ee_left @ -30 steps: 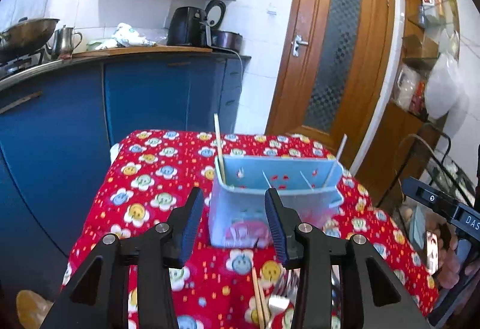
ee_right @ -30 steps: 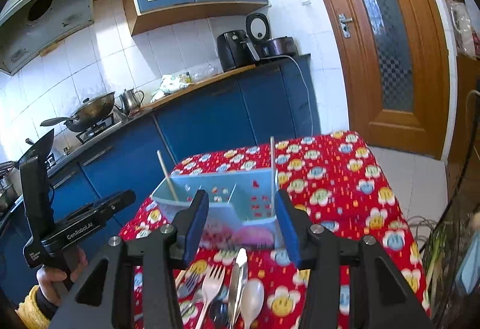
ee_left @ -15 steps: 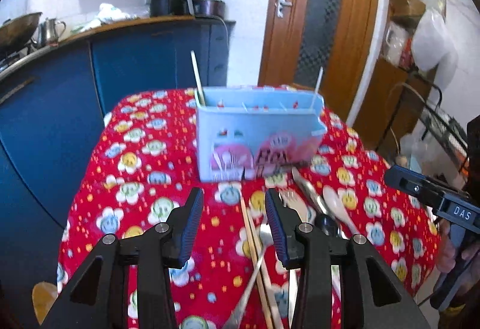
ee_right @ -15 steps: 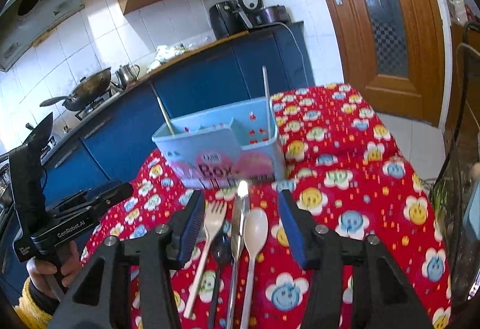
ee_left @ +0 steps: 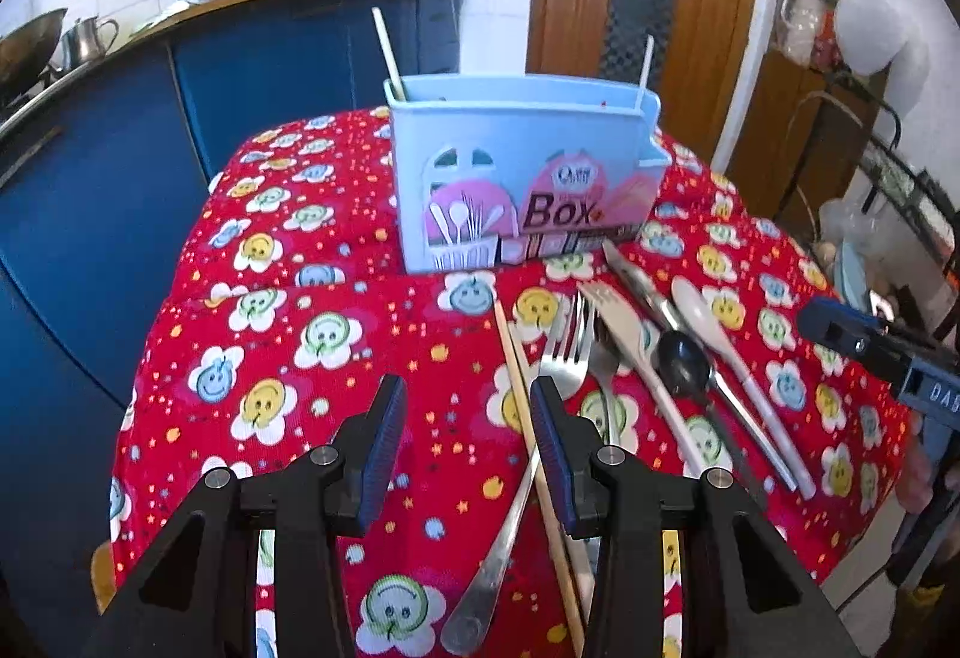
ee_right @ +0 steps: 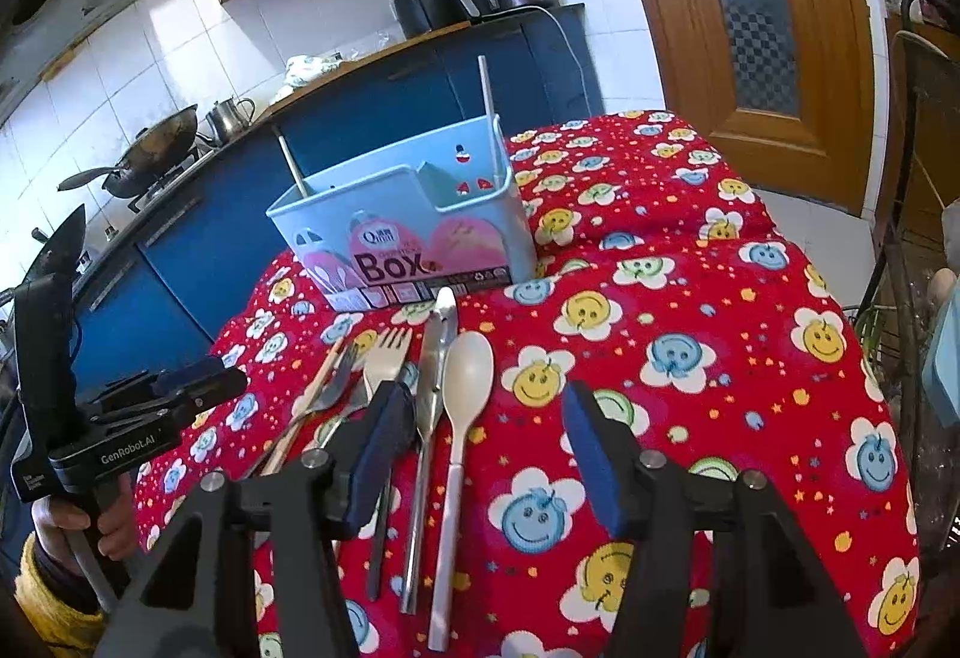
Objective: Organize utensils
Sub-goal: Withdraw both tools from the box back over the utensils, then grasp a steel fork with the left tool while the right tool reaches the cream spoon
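On the red flowered tabletop [ee_left: 288, 358], loose utensils lie in a row just in front of the blue utensil box [ee_left: 522, 178], none sorted yet.

Left wrist view: the left gripper [ee_left: 462, 436] hangs with fingers apart and empty above the near left of the row; its right finger overlaps the chopsticks [ee_left: 528, 418] and the metal fork [ee_left: 570, 352], so closing here could catch both at once. Only this view separates the black spoon [ee_left: 681, 358] from the white spoon [ee_left: 714, 322].
Right wrist view: the right gripper [ee_right: 480, 448] is opening its fingers, nothing between them, over the white spoon's handle; crowded neighbours could be dragged along. Only here does the box's inner divider show, and a hand [ee_right: 72, 523] holding the left gripper.
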The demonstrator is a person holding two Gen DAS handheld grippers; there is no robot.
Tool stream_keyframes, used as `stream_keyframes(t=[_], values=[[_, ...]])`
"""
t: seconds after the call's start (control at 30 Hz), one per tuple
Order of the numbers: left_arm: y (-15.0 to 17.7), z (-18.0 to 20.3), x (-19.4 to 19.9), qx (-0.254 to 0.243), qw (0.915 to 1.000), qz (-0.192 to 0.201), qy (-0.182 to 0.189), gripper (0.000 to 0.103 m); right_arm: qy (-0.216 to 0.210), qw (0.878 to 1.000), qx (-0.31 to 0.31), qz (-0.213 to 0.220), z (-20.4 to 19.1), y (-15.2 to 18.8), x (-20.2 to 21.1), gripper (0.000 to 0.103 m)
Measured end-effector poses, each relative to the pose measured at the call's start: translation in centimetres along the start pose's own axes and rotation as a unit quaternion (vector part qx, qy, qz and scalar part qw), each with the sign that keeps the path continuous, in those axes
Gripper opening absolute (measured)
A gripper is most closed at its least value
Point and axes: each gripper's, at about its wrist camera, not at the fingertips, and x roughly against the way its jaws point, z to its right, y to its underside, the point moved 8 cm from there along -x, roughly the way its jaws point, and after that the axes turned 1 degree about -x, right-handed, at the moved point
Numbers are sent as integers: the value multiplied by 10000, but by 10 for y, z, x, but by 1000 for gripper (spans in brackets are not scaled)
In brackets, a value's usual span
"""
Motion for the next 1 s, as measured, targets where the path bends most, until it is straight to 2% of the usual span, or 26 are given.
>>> stream_keyframes(t=[0.5, 1.0], values=[[28, 7, -13, -439, 9972, -602, -66, 44, -43, 9999, -49, -143, 5, 10, -3, 59], [39, 14, -17, -976, 9917, -814, -209, 44, -56, 9998, -44, -193, 4, 12, -6, 59]])
